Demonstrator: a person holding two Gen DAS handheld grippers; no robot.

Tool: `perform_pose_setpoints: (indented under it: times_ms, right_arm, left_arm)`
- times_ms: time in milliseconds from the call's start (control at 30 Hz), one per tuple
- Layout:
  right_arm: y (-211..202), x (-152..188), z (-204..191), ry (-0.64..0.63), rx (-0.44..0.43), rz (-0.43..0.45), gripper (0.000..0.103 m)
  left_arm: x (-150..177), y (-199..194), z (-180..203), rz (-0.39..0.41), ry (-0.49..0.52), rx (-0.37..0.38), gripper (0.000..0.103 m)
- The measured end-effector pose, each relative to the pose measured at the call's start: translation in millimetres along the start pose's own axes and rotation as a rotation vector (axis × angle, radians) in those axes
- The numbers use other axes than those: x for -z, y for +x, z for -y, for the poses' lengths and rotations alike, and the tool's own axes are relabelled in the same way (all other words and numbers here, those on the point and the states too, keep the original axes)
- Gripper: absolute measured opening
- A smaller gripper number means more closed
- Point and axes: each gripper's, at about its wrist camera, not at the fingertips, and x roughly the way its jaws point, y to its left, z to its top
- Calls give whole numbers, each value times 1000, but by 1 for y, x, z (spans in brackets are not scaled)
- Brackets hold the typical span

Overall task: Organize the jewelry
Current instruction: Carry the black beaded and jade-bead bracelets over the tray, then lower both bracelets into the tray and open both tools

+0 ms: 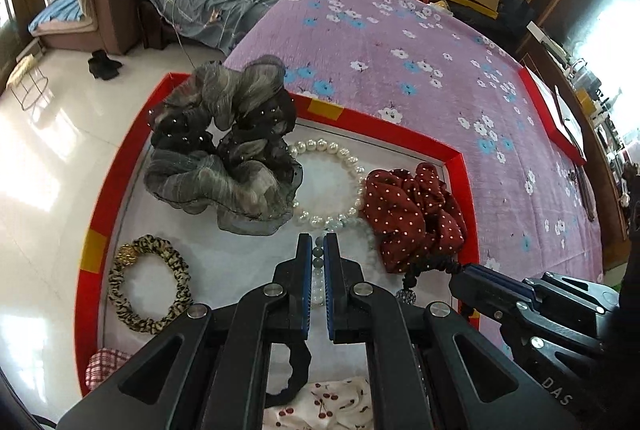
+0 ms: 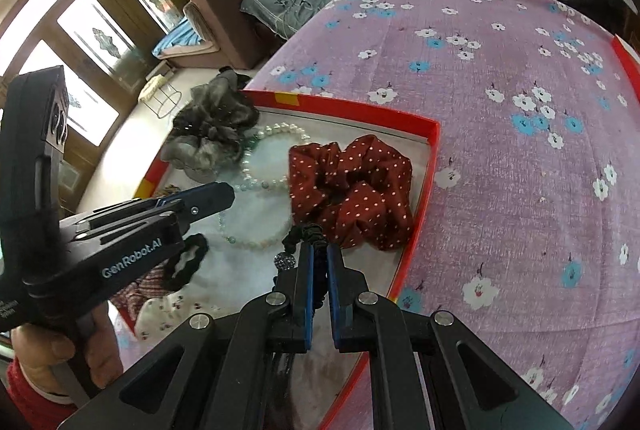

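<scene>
A red-rimmed tray (image 1: 384, 121) on the bed holds hair ties and bracelets. My left gripper (image 1: 318, 244) is shut on a pale green bead bracelet (image 1: 318, 262) over the tray floor; it also shows in the right wrist view (image 2: 248, 238). My right gripper (image 2: 318, 254) is shut on a black braided hair tie (image 2: 310, 236) with a sparkly ball (image 2: 285, 261), next to the red polka-dot scrunchie (image 2: 352, 189). A white pearl bracelet (image 1: 348, 159), a grey gauze scrunchie (image 1: 224, 145) and a leopard hair tie (image 1: 150, 284) lie in the tray.
A black scrunchie (image 1: 294, 370), a cherry-print cloth (image 1: 332, 406) and a checked red item (image 1: 102, 366) lie at the tray's near end. The purple floral bedspread (image 1: 420, 41) spreads beyond. A second red tray (image 1: 560, 117) lies far right. White floor (image 1: 48, 165) lies left.
</scene>
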Motion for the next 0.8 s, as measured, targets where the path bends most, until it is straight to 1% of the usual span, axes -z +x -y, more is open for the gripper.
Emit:
perform_pose_setpoints:
  times_ms: [133, 533, 800]
  right_arm:
    - [5, -2, 4, 2, 16, -6, 8]
    - [11, 1, 8, 0, 24, -21, 8]
    - [12, 5, 11, 7, 30, -28, 10]
  left_arm:
    - [-1, 3, 4, -7, 14, -12, 5]
    - [4, -2, 19, 34, 111, -152, 5]
    - [7, -1, 15, 28, 106, -165, 5]
